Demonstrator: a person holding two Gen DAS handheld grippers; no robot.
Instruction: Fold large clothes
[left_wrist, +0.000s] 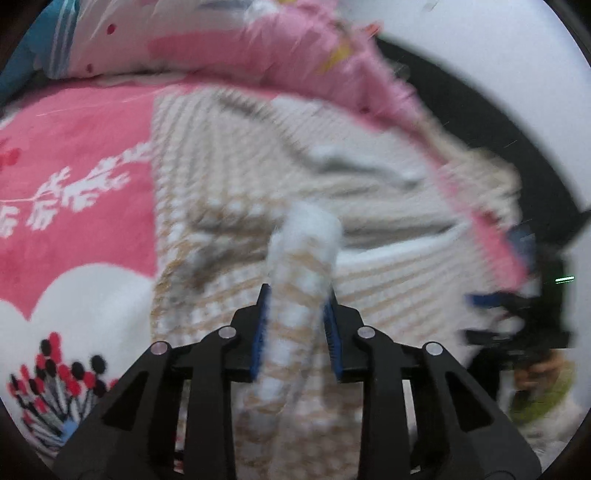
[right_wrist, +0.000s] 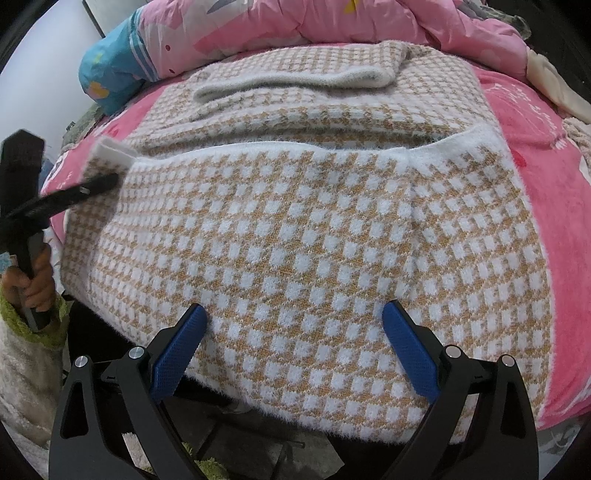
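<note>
Left claw pinching sweater corner; right claw agape.

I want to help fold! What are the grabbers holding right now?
The left hand-held gripper pinches the checked sweater by its white-edged corner. The right hand-held gripper is open, holding nothing.

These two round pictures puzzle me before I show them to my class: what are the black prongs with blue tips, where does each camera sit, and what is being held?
A person holds a hand-held gripper in each hand; no robot is involved. Each camera sits on its gripper, looking along two black fingers with blue pads.

The left view shows the left gripper pinching a fold of the checked tan-and-white sweater. The right view shows the right gripper open above that sweater, holding nothing. The sweater lies on a pink blanket, with a pink quilt bunched behind.
</note>
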